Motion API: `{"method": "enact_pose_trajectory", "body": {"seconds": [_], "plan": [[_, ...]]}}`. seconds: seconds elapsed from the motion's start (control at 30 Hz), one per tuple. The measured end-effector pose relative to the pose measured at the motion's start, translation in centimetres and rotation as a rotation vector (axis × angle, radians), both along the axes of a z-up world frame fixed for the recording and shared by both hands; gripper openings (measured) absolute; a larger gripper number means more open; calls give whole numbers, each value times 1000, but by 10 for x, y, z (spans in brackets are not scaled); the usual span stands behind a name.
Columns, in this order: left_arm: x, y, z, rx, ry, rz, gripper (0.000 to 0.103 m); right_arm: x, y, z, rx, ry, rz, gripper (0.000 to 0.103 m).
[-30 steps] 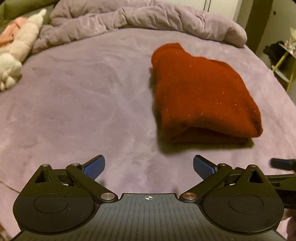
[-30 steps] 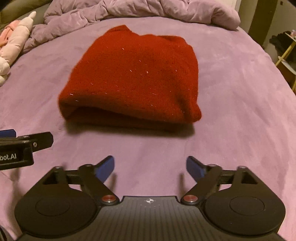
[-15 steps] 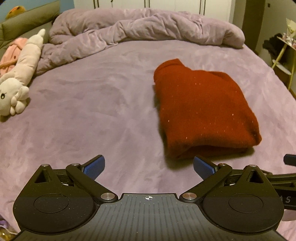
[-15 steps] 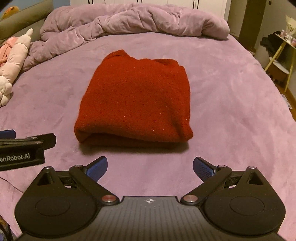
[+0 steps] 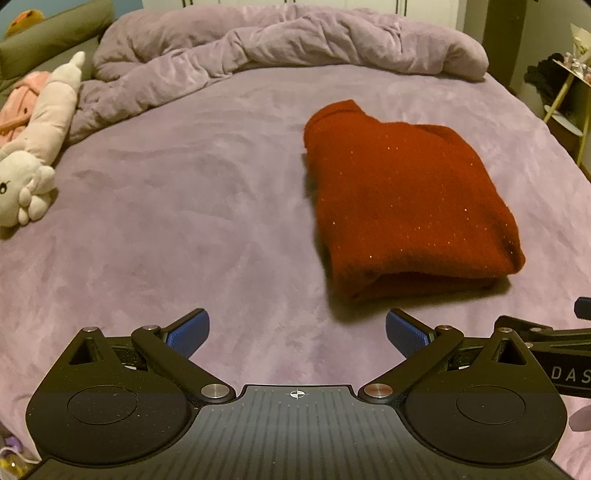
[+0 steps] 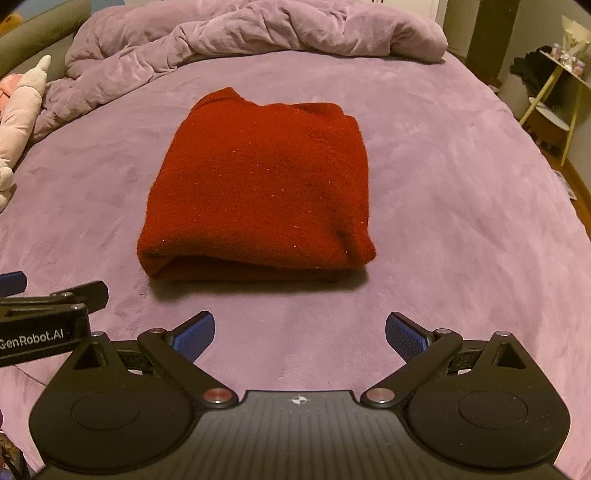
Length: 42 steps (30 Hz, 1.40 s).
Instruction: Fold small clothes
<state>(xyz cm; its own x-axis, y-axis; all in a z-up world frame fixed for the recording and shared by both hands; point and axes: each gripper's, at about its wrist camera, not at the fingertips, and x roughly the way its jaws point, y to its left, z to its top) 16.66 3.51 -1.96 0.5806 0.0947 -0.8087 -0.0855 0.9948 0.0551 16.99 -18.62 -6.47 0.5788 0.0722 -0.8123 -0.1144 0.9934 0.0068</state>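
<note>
The red knit garment (image 6: 258, 192) lies folded into a thick, roughly square bundle on the purple bedspread (image 6: 461, 221), straight ahead of the right gripper (image 6: 299, 332) and off to the right of the left gripper (image 5: 297, 332), apart from both. It looks soft and fuzzy, with small glinting flecks in the weave, and by its bulk it should be light but floppy: it will sag and slide open if lifted by one layer only. The near edge shows a rounded fold with layers stacked under it, so a sound hold would seem to be at the two near corners, pinching through all the layers, one gripper at each. Both grippers hang released, their blue pads (image 6: 195, 330) spread wide with nothing between them, just above the bedspread in front of the bundle. The folding looks close to done, though whether another fold is wanted cannot be told. What kind of garment it is stays unclear: sleeves, collar and hems are tucked inside or underneath, and a small hump at the far left corner may be a cuff or neck. The far edge is hidden by the bundle's own height. Behind it a crumpled purple duvet (image 6: 258, 33) is heaped along the bed's head; a pale plush toy (image 5: 33, 147) lies at the left edge, only partly showing in the right wrist view, and a dim shelf (image 6: 554, 92) stands off the bed to the right, its contents too small to read
</note>
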Motion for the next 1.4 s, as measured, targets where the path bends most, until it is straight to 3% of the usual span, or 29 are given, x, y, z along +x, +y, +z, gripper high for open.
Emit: {"method": "enact_pose_trajectory", "body": {"seconds": [1.4], "plan": [[-3,-8,0,20,1,-35,103,-3,-1,9,-17,-24,3,99]]}}
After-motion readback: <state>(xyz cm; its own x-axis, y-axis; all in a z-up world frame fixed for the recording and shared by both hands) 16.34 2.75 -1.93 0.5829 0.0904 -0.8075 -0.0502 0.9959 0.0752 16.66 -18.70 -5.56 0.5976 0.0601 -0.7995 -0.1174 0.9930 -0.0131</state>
